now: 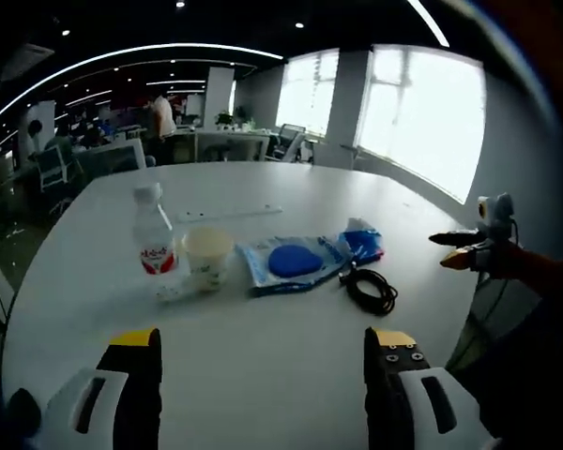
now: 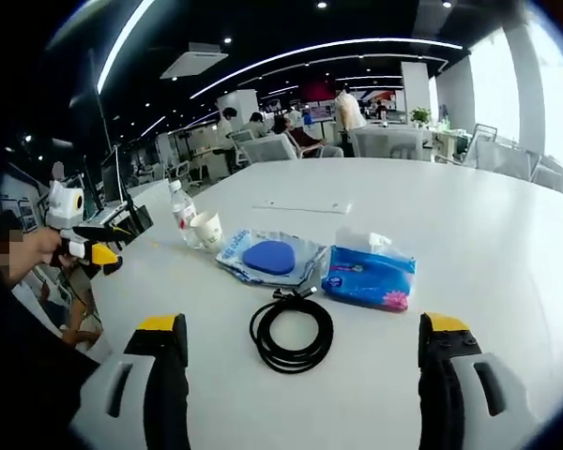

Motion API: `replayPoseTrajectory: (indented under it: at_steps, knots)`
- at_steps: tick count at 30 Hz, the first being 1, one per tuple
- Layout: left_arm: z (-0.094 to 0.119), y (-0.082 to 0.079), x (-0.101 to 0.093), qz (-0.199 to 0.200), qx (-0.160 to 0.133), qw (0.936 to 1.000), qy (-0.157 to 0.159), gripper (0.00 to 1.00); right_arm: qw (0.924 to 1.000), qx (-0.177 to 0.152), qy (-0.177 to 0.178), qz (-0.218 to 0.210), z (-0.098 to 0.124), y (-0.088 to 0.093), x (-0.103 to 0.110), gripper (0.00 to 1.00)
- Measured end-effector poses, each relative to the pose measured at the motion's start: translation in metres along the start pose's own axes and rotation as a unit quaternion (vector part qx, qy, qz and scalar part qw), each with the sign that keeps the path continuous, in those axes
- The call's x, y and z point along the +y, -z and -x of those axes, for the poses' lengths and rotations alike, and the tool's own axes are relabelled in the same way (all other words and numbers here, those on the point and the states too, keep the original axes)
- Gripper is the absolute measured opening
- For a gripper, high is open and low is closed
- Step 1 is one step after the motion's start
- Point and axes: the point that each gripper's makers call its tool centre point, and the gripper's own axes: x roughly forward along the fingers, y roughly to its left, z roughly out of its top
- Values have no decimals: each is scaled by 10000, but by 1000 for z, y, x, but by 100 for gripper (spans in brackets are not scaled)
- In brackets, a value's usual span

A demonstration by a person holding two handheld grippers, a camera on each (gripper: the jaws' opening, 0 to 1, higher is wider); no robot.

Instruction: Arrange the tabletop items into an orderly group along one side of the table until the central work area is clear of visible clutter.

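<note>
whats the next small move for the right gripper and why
Probably ease the right gripper forward and down onto the coiled black cable. Its jaws are open and empty, the cable lies nearest between them, loose on the white table, apart from the blue tissue pack.

On the white table (image 1: 263,375), five loose items are counted. One plastic water bottle (image 1: 154,242) with a red label is seen. One paper cup (image 1: 207,255) is counted just beside the bottle. One clear bag holding a blue object (image 1: 291,262) is counted. One blue tissue pack (image 2: 370,277) is seen beside that bag. One coiled black cable (image 2: 292,332) is counted nearer the table edge. One thin white strip (image 2: 303,206) is also noted farther across the surface, kind not discernible.
</note>
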Motion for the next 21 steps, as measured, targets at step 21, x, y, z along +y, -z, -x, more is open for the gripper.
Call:
replayPoseTrajectory:
  at_steps: [21]
  knots:
    - [9, -7, 1, -29, -89, 9995, 296, 99, 9999, 118, 96, 37, 11, 2, 5, 100]
